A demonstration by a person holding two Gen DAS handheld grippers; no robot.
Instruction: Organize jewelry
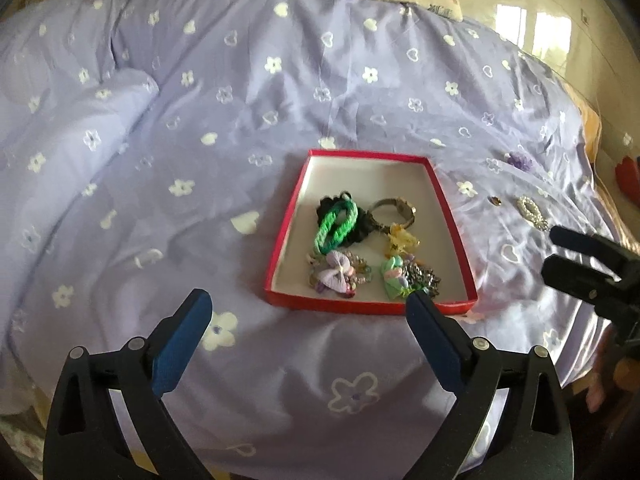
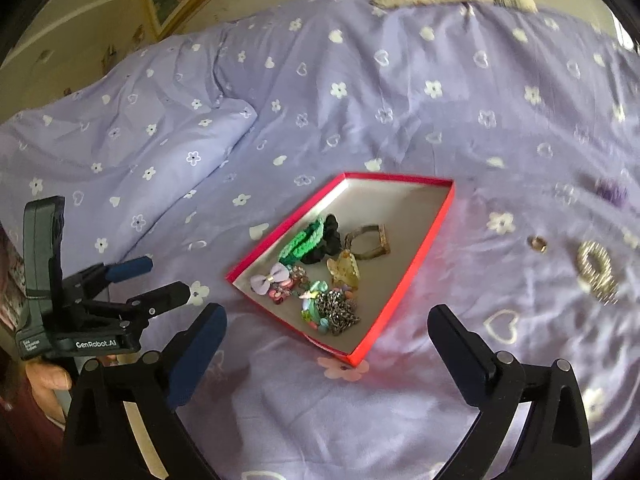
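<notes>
Inside red box (image 1: 452, 236) — hair ties (image 1: 334, 222), watch (image 1: 394, 210)

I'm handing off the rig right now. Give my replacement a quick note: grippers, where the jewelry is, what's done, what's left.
Left gripper: open, empty, near the red box.
Right gripper: open, empty.
Done: green bracelet, watch, bow clip and chain are in the box.
Left: small ring, sparkly clip and purple flower piece lie on the bedspread right of the box.

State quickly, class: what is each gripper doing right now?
Left gripper: open, holding nothing.
Right gripper: open, holding nothing.
</notes>
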